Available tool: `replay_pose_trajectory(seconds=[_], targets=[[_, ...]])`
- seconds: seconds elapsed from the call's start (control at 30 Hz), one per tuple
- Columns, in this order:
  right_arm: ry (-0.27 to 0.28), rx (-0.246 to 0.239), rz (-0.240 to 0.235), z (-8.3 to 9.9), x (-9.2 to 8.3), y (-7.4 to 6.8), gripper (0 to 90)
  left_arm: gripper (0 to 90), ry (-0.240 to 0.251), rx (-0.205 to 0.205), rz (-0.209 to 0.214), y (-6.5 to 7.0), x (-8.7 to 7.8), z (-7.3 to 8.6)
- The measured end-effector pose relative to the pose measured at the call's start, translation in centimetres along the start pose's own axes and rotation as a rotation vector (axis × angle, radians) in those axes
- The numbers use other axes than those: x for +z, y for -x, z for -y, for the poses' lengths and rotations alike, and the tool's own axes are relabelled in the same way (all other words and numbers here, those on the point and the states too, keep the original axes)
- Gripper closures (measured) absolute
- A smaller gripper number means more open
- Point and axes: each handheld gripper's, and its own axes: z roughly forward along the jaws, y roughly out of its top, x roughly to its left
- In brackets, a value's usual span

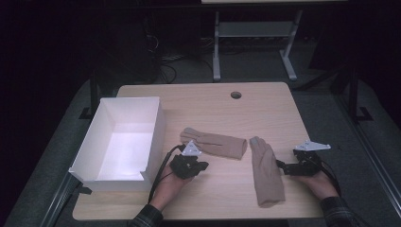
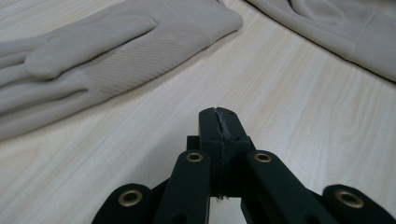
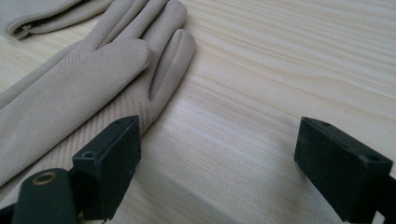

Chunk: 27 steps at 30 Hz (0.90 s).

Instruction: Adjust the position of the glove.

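The left gripper's [image 2: 218, 114] fingers [image 2: 208, 126] are pressed together on nothing, low over the bare table [image 2: 289, 107]. Ahead of them and to their left lies one glove [image 2: 102, 51], beige, soft knit with a ribbed panel below the thumb, flat on the wood. The right gripper's [image 3: 217, 154] fingers [image 3: 114, 163] are spread wide, empty, just above the table. The second glove [image 3: 70, 93], same beige fabric with fine ribbing, lies flat by its left finger, its edge just beside that tip. A white box [image 1: 118, 142] sits beyond the left gripper.
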Motion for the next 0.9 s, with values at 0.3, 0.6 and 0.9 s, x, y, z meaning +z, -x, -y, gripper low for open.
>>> replay_pose_trajectory(seconds=[0.3, 0.6, 0.9], targets=[[0.0, 0.001, -0.001, 0.0, 0.0, 0.0, 14.1, 89.8, 0.025, 0.018, 0.018, -0.4, 1.8, -2.1], [0.0, -0.002, -0.006, 0.0, 0.0, 0.0, 14.1, 89.7, 0.034, 0.02, 0.048, -0.1, 4.9, -4.4], [0.002, -0.01, -0.01, 0.0, 0.0, 0.0, 14.2, 89.7, 0.019, 0.04, 0.06, 0.2, 7.4, -6.1]])
